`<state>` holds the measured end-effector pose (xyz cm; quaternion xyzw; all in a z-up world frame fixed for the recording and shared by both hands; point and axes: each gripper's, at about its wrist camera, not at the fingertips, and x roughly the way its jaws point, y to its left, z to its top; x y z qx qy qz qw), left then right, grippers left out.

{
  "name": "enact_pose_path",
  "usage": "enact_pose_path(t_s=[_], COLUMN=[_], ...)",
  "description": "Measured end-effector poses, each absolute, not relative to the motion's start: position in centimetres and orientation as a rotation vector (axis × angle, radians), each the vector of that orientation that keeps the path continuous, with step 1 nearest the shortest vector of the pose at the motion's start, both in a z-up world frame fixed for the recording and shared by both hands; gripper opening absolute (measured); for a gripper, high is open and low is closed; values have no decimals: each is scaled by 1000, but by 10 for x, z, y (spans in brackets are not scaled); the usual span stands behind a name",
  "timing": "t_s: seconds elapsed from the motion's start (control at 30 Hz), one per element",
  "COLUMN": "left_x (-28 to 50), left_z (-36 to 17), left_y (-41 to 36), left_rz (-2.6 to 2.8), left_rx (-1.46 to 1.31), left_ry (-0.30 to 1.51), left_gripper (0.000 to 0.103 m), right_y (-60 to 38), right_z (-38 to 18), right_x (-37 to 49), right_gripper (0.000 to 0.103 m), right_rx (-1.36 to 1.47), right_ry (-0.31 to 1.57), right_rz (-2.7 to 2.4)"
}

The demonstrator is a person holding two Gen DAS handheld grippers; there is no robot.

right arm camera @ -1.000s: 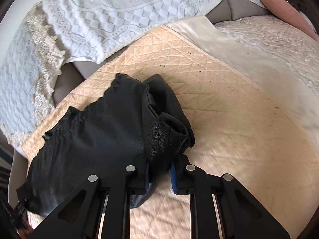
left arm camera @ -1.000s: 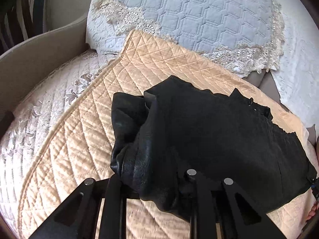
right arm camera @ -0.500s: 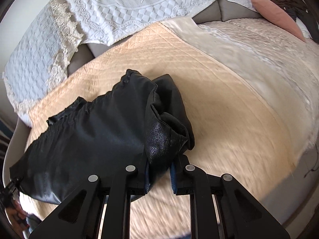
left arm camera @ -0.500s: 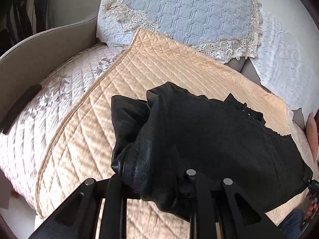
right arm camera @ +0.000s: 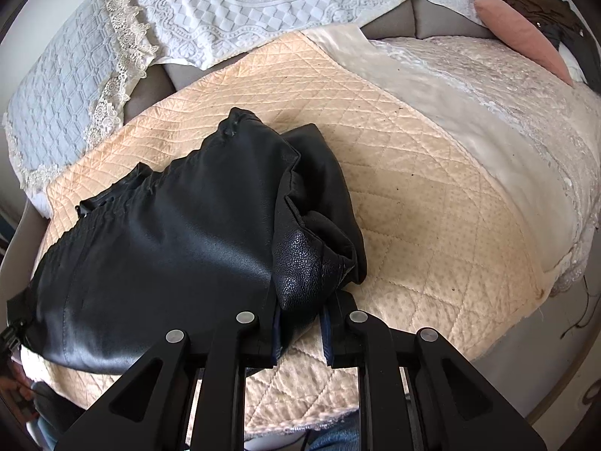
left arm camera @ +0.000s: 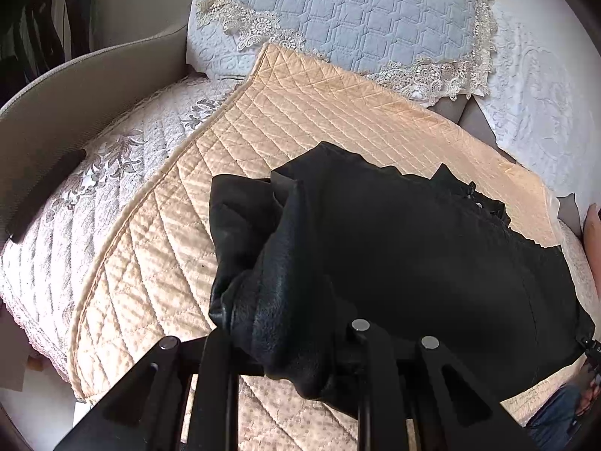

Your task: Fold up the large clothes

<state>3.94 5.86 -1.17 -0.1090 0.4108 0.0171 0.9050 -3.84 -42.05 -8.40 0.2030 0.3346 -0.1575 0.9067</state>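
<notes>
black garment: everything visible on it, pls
The black leather-look jacket has a pebbled, slightly shiny surface and a gathered edge. It lies stretched across the peach quilted cover. The near corners are bunched and clamped: one in the left gripper, the other in the right gripper. Small dark hardware shows at its far edge.

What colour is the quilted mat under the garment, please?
Peach, diamond-quilted mat; clearest in the right wrist view.

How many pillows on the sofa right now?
1 clearly: a pink pillow at the far right end of the sofa, beside dark clothes. Others may sit hidden under the lace covers.
</notes>
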Motion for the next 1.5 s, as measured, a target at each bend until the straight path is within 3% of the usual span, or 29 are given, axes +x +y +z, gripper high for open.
enact_pose_path(t_s=[0.27, 0.4, 0.47, 0.67, 0.9, 0.97, 1.13, 1.33, 1.5], left_x=[38, 35, 30, 7, 10, 9, 9, 46, 99], left_z=[-19, -15, -10, 12, 27, 26, 35, 41, 10], left_y=[63, 67, 71, 71, 63, 64, 69, 29, -3], left_rz=[35, 27, 8, -12, 80, 131, 224, -73, -119], left_rx=[-238, -256, -275, -256, -167, -128, -68, -137, -119], left_ry=[877, 894, 904, 871, 843, 855, 799, 700, 727], left_gripper=[22, 31, 33, 35, 38, 39, 38, 39, 39], right_y=[-425, -425, -426, -423, -407, -407, -405, -407, -430], right_z=[-89, -84, -79, -52, -32, -33, -56, -67, -80], right_x=[-37, -41, -50, -71, -42, -35, 6, 48, 72], right_gripper=[18, 25, 31, 33, 34, 40, 40, 40, 40], right_rx=[427, 402, 389, 337, 301, 295, 308, 351, 419], right_ry=[723, 737, 718, 592, 515, 504, 612, 612, 611], right_rz=[-325, -314, -314, -299, -239, -221, -83, 75, 62])
